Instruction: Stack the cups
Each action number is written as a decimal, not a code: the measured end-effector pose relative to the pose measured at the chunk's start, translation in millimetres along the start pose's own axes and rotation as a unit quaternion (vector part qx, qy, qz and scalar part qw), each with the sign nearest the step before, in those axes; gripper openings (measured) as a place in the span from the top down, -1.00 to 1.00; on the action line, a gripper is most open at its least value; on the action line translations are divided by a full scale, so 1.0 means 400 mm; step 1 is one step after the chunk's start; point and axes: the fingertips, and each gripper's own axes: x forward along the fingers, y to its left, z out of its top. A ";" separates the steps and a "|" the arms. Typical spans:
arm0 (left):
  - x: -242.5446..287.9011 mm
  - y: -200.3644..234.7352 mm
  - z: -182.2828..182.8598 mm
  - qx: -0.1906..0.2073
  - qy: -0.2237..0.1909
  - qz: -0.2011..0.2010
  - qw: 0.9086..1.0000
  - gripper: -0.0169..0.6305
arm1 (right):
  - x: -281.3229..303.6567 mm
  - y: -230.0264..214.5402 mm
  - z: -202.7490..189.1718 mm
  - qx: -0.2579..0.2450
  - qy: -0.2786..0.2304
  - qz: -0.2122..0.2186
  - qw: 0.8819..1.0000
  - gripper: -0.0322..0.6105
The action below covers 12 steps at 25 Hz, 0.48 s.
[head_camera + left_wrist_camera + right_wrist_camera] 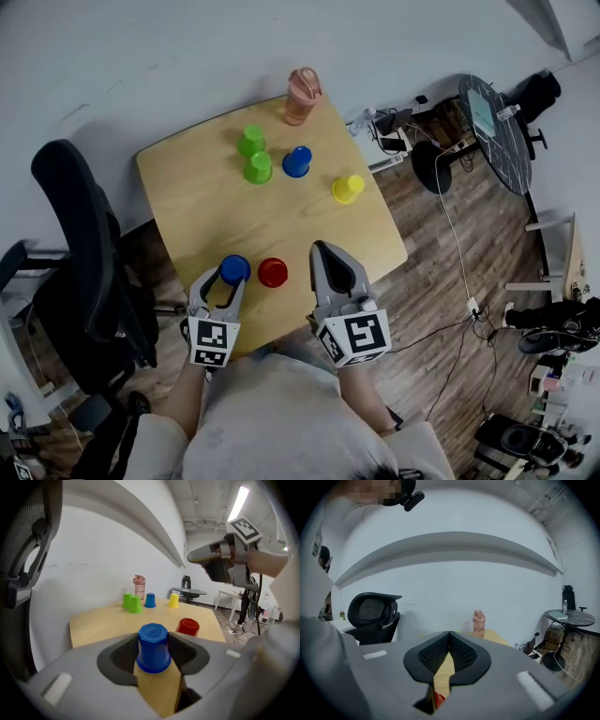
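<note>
This looks like an office or a plain lab room. A black mesh office chair (80, 234) stands off the left edge of the wooden counter (281, 234), on a wood-plank floor (441, 309). Past the counter's far right corner, a round dark table (492, 122) and a clutter of cables and plugs (392, 127) sit by bare white walls (141, 56). Overhead, a tube light (238, 502) hangs under an open ceiling with pipes. A white desk (229, 594) stands further back.

I can read no words, brands or numbers anywhere; the only printed signs are black-and-white square marker patterns on the cubes of the left gripper (230, 274) and right gripper (322, 248).
</note>
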 end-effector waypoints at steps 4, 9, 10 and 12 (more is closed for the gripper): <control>0.007 -0.028 -0.013 0.017 0.009 -0.010 1.000 0.18 | -0.012 -0.003 -0.002 0.000 0.000 -0.002 1.000 0.89; 0.013 -0.054 -0.033 0.023 0.021 -0.017 0.999 0.17 | -0.024 -0.013 -0.006 0.004 0.000 -0.006 1.000 0.89; 0.014 -0.058 -0.033 0.025 0.020 -0.018 0.999 0.17 | -0.026 -0.014 -0.007 0.005 0.000 -0.006 1.000 0.89; 0.016 -0.064 -0.032 0.029 0.021 -0.021 0.999 0.17 | -0.028 -0.017 -0.009 0.005 0.000 -0.007 1.000 0.89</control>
